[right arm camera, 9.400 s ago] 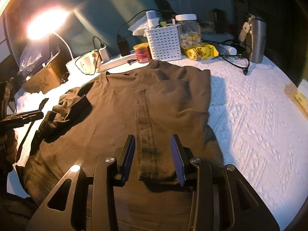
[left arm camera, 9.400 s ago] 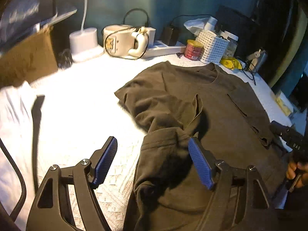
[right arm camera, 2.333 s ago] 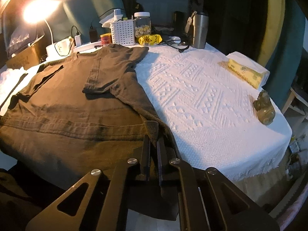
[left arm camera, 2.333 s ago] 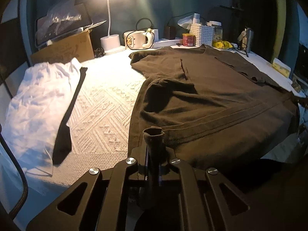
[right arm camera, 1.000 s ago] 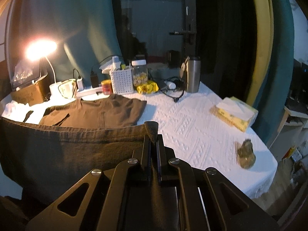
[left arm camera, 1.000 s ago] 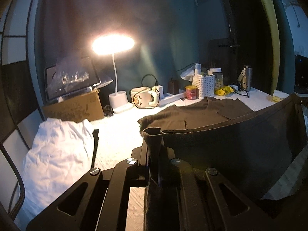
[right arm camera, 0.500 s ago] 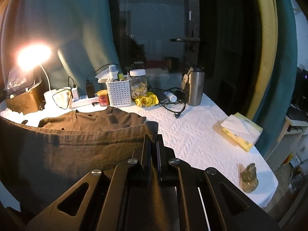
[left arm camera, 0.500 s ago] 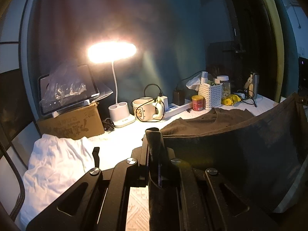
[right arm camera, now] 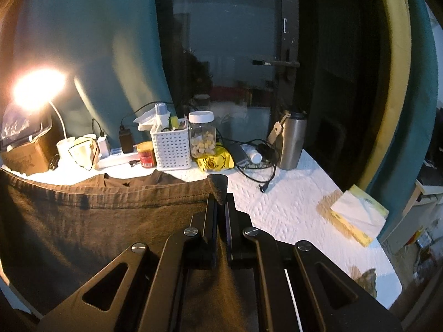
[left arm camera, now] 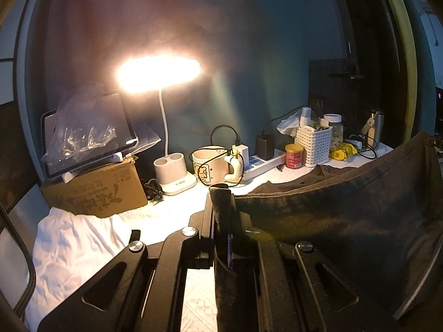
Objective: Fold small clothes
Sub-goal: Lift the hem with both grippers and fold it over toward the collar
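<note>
A dark brown T-shirt (left arm camera: pixel 346 215) hangs stretched by its hem between my two grippers, lifted above the white-covered table (right arm camera: pixel 290 207). My left gripper (left arm camera: pixel 221 207) is shut on the hem's left corner, which sticks up between its fingers. My right gripper (right arm camera: pixel 220 202) is shut on the hem's right corner. In the right wrist view the shirt (right arm camera: pixel 97 227) spreads to the left, its stitched hem on top. The collar end still lies on the table near the back. The lifted cloth hides most of the table in front.
A lit desk lamp (left arm camera: pixel 159 73), cardboard box (left arm camera: pixel 94 191), mug (left arm camera: pixel 210 167), power strip, red can (right arm camera: pixel 146 153), white basket (right arm camera: pixel 171 148), jar and steel tumbler (right arm camera: pixel 292 141) line the back. White cloth (left arm camera: pixel 74 251) lies left. A tissue pack (right arm camera: pixel 357 215) lies right.
Both grippers have carried the hem higher and toward the back of the table. More of the shirt hangs in the air and less of it lies flat.
</note>
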